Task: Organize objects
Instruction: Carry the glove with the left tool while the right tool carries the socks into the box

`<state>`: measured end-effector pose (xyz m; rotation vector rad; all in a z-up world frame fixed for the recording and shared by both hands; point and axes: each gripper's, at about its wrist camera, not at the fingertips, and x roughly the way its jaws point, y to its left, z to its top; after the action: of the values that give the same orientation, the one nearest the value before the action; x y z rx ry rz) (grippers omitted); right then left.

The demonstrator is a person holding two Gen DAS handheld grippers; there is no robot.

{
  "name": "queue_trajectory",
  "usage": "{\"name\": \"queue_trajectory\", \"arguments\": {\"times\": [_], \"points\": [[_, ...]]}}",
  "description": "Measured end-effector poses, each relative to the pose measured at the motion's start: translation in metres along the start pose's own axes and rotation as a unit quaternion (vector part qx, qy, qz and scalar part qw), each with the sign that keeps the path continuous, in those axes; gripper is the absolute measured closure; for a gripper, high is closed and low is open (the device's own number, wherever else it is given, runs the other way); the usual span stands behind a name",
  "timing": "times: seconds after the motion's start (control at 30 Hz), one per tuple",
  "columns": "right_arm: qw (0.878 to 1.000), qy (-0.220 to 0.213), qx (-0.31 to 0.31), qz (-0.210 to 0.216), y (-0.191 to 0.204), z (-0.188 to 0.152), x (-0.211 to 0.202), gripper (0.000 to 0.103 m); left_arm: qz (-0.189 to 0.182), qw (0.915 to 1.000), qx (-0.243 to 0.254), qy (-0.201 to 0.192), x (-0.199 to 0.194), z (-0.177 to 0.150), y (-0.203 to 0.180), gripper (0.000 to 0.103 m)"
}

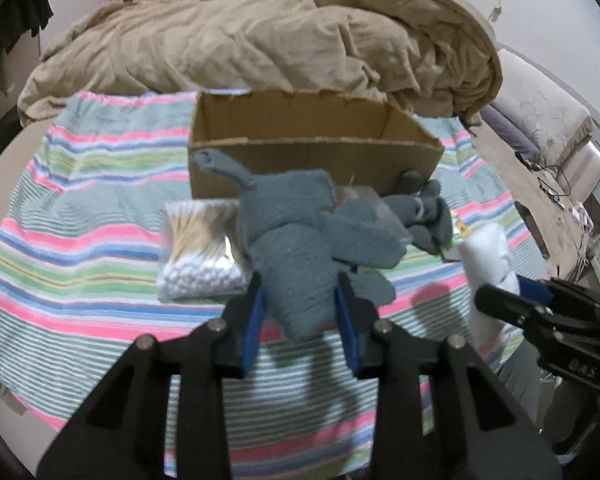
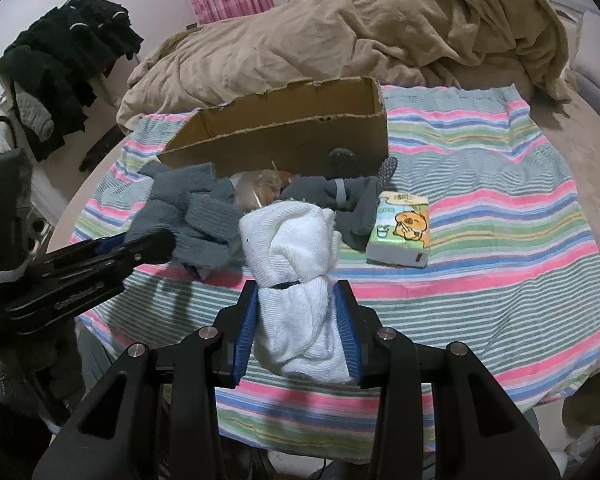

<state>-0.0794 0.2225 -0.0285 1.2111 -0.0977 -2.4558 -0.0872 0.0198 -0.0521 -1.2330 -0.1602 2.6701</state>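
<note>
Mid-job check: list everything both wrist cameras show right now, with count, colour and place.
Open cardboard box: one, brown, on the striped cloth, behind the pile.
Grey knitted glove: one, grey, between the left tool's pads.
Dark grey socks: apparently a pair, in front of the box.
Rolled white cloth bundle: one, white, clamped in the right tool.
Clear bag of cotton swabs: one, white tips, left of the glove.
Cartoon tissue pack: one, green and orange, right of the bundle.
Striped cloth: one, pink, green, blue, covering the bed.
Tan blanket: one, heaped behind the box.
Left tool: black, blue pads.
Right tool: black, blue pads.
</note>
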Motion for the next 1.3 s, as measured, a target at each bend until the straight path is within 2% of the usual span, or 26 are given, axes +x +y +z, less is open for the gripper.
{"name": "queue_trajectory", "arguments": {"times": [0.4, 0.6, 0.77, 0.97, 1.13, 1.3], "points": [[1.000, -0.009, -0.007, 0.004, 0.002, 0.011, 0.001, 0.063, -0.011, 0.9995, 0.000, -0.030, -0.033, 0.008, 0.012, 0.072], [1.000, -0.011, -0.007, 0.005, 0.002, 0.016, 0.004, 0.063, -0.022, 0.9996, -0.008, 0.014, -0.003, -0.001, 0.018, 0.073], [1.000, -0.013, -0.008, 0.004, 0.002, 0.016, 0.002, 0.063, -0.031, 0.9993, -0.003, -0.020, -0.027, 0.008, 0.011, 0.076], [1.000, -0.024, -0.008, 0.008, 0.002, 0.027, -0.001, 0.063, -0.046, 0.9965, 0.006, -0.070, -0.055, 0.036, 0.002, 0.077], [0.999, -0.046, -0.015, 0.006, 0.000, 0.049, -0.005, 0.063, -0.049, 0.9943, 0.022, -0.092, -0.058, 0.062, -0.008, 0.077], [0.997, -0.068, -0.022, -0.002, -0.006, 0.081, -0.003, 0.063, -0.053, 0.9931, 0.031, -0.099, -0.044, 0.084, -0.017, 0.077]]}}
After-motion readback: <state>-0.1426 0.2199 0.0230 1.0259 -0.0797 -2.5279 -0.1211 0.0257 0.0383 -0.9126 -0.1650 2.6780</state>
